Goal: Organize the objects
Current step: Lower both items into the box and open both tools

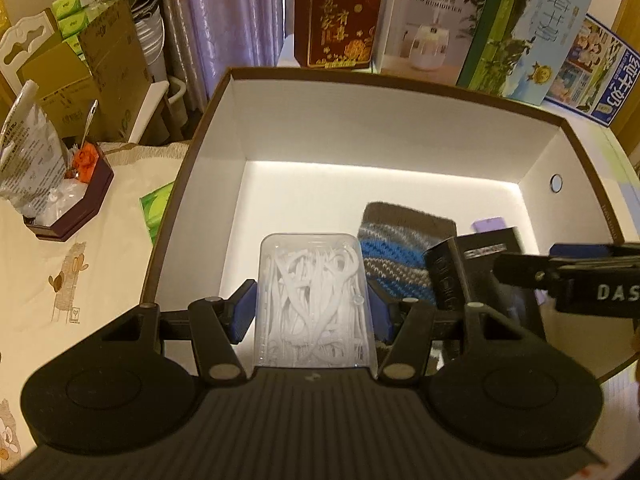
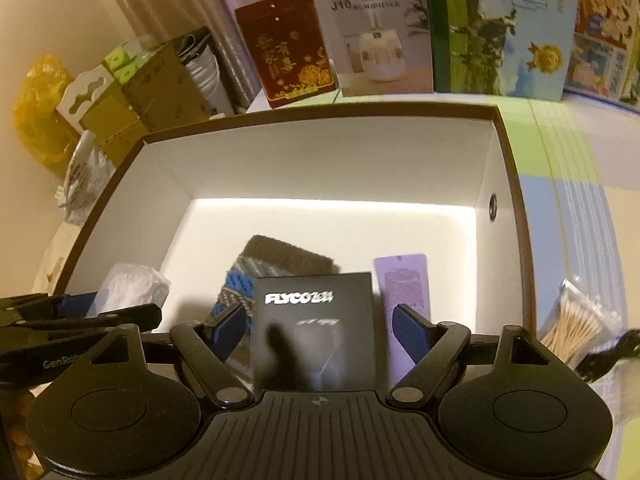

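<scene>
A large open box [image 1: 360,128] with white walls and a brown rim fills both views. My left gripper [image 1: 312,304] hangs over its near left part, shut on a clear plastic case of white floss picks [image 1: 312,276]; both blue pads press its sides. In the right wrist view a black FLYCO box [image 2: 316,320] stands between the fingers of my right gripper [image 2: 316,330], with a gap at each pad, so the gripper is open. A knitted blue and grey pouch [image 2: 276,264] and a purple card [image 2: 404,280] lie on the box floor.
Printed cartons, among them a dark red one [image 1: 344,20] and a humidifier box [image 1: 432,20], stand behind the large box. A dark octagonal box [image 1: 76,208] holding a plastic bag and a green packet [image 1: 156,208] sit to its left. A bag of cotton swabs [image 2: 576,328] lies to the right.
</scene>
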{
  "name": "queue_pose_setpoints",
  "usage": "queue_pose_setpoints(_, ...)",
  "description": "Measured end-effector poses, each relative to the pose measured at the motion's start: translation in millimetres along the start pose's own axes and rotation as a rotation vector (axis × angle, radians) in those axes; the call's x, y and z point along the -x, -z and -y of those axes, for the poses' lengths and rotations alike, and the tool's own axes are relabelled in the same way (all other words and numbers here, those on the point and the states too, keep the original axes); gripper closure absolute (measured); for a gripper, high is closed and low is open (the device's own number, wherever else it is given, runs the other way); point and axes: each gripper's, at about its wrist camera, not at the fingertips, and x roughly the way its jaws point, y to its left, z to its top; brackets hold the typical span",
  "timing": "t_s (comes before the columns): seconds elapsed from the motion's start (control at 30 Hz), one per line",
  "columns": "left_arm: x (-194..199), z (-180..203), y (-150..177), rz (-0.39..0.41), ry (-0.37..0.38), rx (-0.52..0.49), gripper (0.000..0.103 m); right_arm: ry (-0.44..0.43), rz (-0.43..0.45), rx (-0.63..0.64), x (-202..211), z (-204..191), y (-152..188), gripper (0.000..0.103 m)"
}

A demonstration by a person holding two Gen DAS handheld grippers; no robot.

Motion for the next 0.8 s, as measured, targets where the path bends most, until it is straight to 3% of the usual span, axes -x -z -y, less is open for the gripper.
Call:
queue_pose_setpoints(0.33,-7.7,0.1,0.3,-0.022,-0.006,-0.019,0.052,-0.006,-0.009,0.09,4.7,-8.2,6.2,0.018)
queue_pose_setpoints(0.47,-1.5,1.0,-0.6,-0.003,-0.006,-0.026,0.039,-0.012,-0.003,0.131,9.8,-11.3,9.4,0.011)
queue_pose_setpoints(0.8,24.2,2.9,6.5,0.019,0.009,-0.03,0.026,-0.025,0.016,0.174,32.5,-6.3,18.4,0.005)
